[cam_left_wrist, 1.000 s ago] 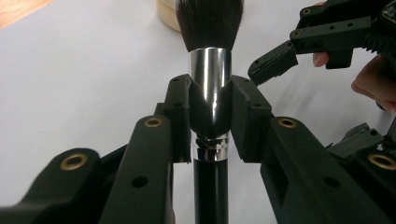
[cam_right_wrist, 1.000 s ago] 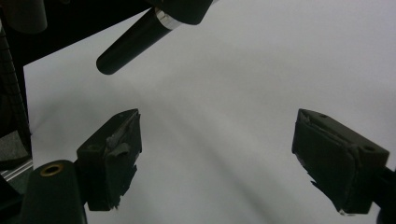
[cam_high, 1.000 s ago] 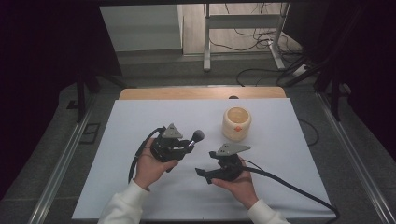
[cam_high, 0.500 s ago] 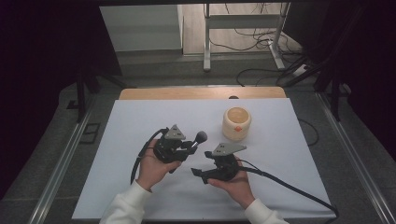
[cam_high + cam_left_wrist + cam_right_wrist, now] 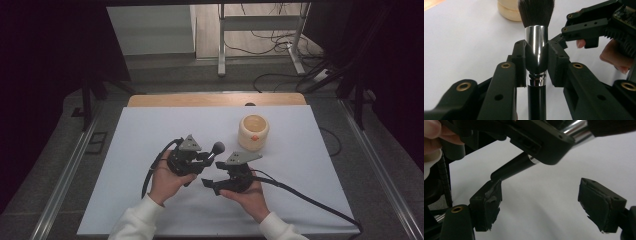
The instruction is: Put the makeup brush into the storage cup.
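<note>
My left tongs (image 5: 537, 62) clamp the brush (image 5: 536, 37) at its ferrule above the bench (image 5: 150, 130), bristles toward the jar (image 5: 253, 132). My right tongs (image 5: 549, 205) gape empty, one pad beside the handle end slanting overhead.

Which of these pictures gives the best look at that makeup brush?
The left gripper view: the brush stands centred and close, its shiny metal collar clamped between the left hand-held gripper jaws, dark bristles above. The high view shows it small. The right gripper view catches its black handle and some collar.
</note>
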### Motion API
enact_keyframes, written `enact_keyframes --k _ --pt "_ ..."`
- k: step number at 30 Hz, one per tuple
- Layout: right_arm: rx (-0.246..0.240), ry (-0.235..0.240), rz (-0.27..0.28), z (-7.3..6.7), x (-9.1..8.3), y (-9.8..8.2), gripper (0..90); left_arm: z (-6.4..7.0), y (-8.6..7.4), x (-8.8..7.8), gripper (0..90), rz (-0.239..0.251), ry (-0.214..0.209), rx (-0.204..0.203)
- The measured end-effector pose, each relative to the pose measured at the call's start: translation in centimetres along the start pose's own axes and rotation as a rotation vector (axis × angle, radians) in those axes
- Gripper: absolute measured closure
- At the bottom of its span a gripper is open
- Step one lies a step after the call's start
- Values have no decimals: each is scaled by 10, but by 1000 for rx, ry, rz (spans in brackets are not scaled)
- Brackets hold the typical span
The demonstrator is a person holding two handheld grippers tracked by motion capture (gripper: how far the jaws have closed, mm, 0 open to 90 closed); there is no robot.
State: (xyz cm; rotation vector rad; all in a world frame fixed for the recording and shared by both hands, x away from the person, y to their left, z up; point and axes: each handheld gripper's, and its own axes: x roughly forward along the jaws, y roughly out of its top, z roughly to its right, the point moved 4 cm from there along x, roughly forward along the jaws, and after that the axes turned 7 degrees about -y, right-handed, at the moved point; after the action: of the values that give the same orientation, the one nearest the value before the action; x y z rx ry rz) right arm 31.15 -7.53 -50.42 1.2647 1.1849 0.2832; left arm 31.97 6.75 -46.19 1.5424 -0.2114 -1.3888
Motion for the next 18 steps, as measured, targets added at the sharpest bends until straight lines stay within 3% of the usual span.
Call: enact_keyframes --k 7,18 --pt "15 17 8 -4 7 1 217 3 1 2 710 7 -12 5" --pt "79 41 41 -4 9 4 261 7 1 5 709 11 -25 4"
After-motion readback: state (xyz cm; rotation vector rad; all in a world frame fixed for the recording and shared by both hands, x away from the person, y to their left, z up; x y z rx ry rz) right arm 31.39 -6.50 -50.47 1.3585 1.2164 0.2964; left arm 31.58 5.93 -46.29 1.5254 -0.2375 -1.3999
